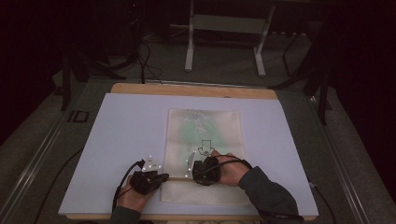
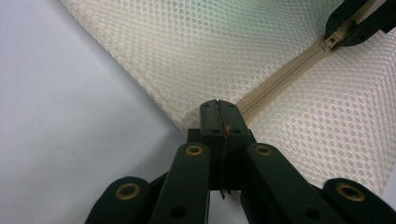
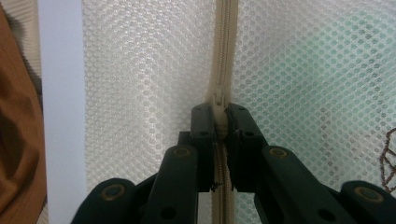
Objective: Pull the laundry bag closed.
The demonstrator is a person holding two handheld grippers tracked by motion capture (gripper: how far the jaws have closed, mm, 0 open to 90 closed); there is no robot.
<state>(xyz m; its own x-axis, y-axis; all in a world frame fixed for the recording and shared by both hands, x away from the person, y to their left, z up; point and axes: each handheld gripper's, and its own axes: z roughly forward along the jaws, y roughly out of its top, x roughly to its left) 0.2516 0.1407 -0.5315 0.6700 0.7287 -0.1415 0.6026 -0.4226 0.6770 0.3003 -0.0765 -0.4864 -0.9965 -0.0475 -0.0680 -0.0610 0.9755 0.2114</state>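
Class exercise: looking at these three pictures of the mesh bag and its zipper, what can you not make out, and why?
- Bag contents: high view, a green blur behind mesh.
- Zipper pull: right gripper view, mostly covered by the right claw.
- What the left claw pinches: left gripper view, hidden between shut jaws at the mesh bag corner.

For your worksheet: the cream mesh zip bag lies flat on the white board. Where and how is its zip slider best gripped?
Grip the cream zip slider by its small raised body, jaws either side of the beige zipper track, coming in along the track. The flat mesh bag offers nothing else raised. The right gripper is shut on it this way.
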